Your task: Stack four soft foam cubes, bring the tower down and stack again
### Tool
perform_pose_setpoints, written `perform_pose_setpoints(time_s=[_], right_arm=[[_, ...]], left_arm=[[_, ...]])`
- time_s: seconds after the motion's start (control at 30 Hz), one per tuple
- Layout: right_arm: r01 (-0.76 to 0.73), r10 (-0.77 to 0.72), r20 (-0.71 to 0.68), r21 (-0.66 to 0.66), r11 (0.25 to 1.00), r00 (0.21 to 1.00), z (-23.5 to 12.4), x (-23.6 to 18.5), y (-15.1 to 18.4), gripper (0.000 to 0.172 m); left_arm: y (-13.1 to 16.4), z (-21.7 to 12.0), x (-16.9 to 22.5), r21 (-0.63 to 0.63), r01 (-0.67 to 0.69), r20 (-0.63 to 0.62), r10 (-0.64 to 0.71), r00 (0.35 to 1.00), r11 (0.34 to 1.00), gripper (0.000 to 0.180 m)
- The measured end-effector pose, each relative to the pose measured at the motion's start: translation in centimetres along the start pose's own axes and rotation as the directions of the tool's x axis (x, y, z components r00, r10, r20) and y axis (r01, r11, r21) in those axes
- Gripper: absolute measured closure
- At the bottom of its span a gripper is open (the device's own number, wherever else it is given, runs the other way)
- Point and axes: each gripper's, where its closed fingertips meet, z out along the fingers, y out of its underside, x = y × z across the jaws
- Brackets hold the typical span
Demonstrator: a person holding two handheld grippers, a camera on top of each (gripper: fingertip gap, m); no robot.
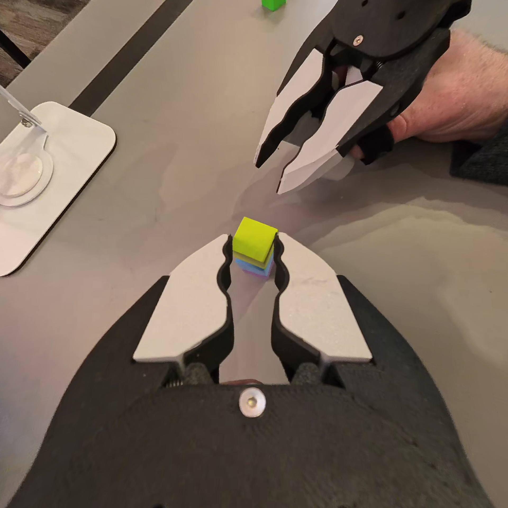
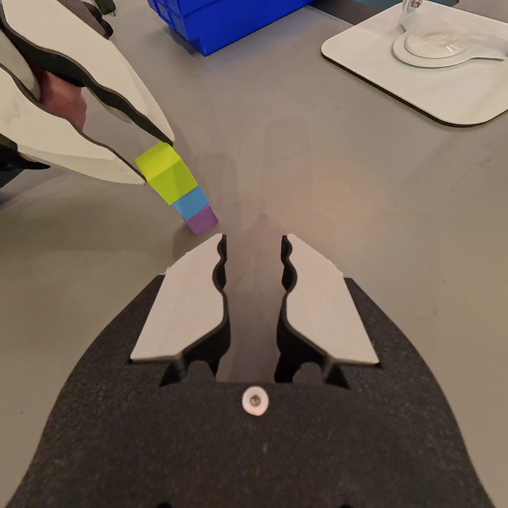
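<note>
Your left claw (image 1: 254, 242) clamps the yellow-green cube (image 1: 253, 239) topping the tower (image 2: 189, 203) on the grey surface (image 1: 165, 165). Your right claw (image 2: 254, 239) hangs apart, bare, just beside it. Farther off sits a green cube (image 1: 272, 4).

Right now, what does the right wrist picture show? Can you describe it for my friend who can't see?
A small tower of foam cubes stands on a grey table: purple at the bottom, then blue, then yellow-green, with the left gripper pinching the top cube. The right gripper waits nearby, open and empty. A blue bin and a white mat sit behind.
</note>
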Motion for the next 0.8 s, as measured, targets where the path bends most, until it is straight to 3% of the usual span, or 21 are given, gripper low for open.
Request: perform_pose_setpoints(time_s=[0.5, 0.8], right_arm=[[0.006, -0.006, 0.002, -0.008, 1.0, 1.0, 0.08, -0.09, 0.1, 0.134], [0.009, -0.009, 0.005, -0.016, 1.0, 1.0, 0.14, -0.14, 0.2, 0.134]], left_arm=[[0.12, 0.19, -0.13, -0.006, -0.019, 0.007, 0.019, 1.0, 1.0, 0.149], [0.24, 0.44, -0.2, -0.006, -0.011, 0.007, 0.011, 1.0, 1.0, 0.135]])
